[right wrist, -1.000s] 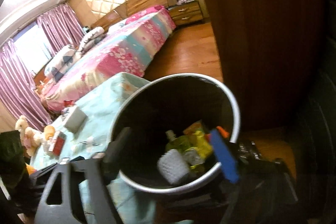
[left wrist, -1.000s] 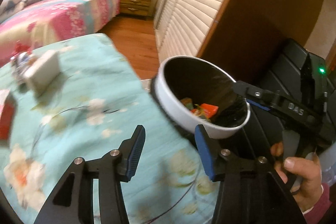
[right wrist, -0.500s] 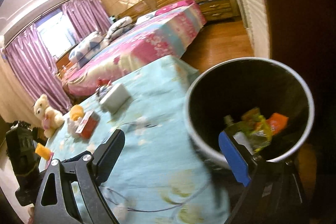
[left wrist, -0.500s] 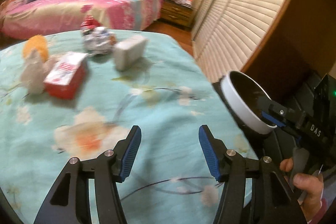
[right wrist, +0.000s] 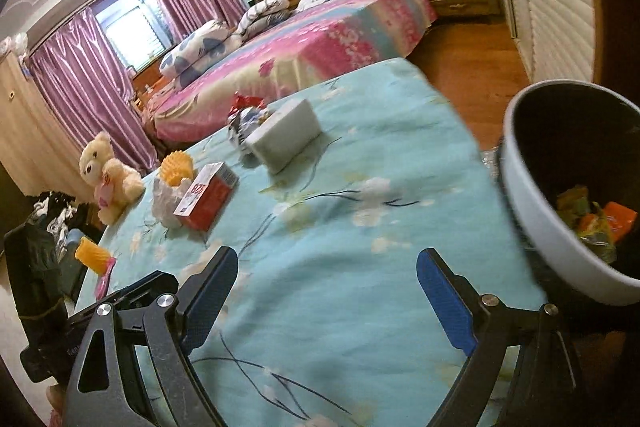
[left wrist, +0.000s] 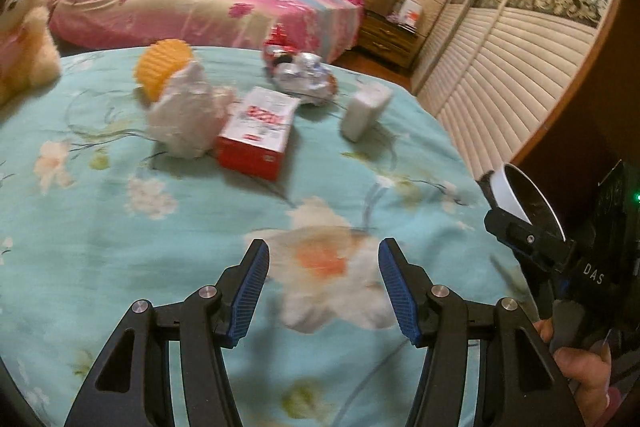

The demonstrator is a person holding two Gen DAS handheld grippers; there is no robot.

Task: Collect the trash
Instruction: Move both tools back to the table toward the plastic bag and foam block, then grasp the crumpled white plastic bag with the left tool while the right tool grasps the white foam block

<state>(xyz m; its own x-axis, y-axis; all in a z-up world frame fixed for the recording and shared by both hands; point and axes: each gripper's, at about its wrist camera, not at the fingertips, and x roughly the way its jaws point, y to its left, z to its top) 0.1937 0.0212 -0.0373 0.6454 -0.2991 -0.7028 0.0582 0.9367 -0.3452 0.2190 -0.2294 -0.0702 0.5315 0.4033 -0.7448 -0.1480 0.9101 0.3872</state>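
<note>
Left gripper (left wrist: 323, 287) first: its jaws stand spread with nothing between them, only the flowered cloth showing in the gap, and they have just been opening a touch wider over the past second. Right gripper (right wrist: 326, 301), the same story: jaws wide apart, empty, blue pads facing bare cloth.

Now the change. A second ago both cameras stared down into the trash bin (right wrist: 532, 211); now the bin has slid off to the right edge of both views and the worktop (left wrist: 120, 227) fills the frame. Both grippers have swung away from the bin and back toward the clutter. I read that as one drop finished and the next pick being lined up.

Inside the bin, orange and yellow-green wrappers lie at the bottom, so part of the job looks done.

Out from the bin across the worktop, the remaining pieces sit well apart from it. Nearest the bin is the pale grey block (left wrist: 365, 109). Just beyond that, farther from the bin, is the red and white box (left wrist: 258, 131), touching a crumpled white wad (left wrist: 186, 117). Behind the wad sits a yellow ribbed cup (left wrist: 162, 69), and at the far edge a shiny crumpled wrapper (left wrist: 304, 77). A teddy bear (right wrist: 108, 175) sits farthest from the bin; probably not trash.

Neither gripper is near any piece yet; the grey block looks like the likeliest next target.
</note>
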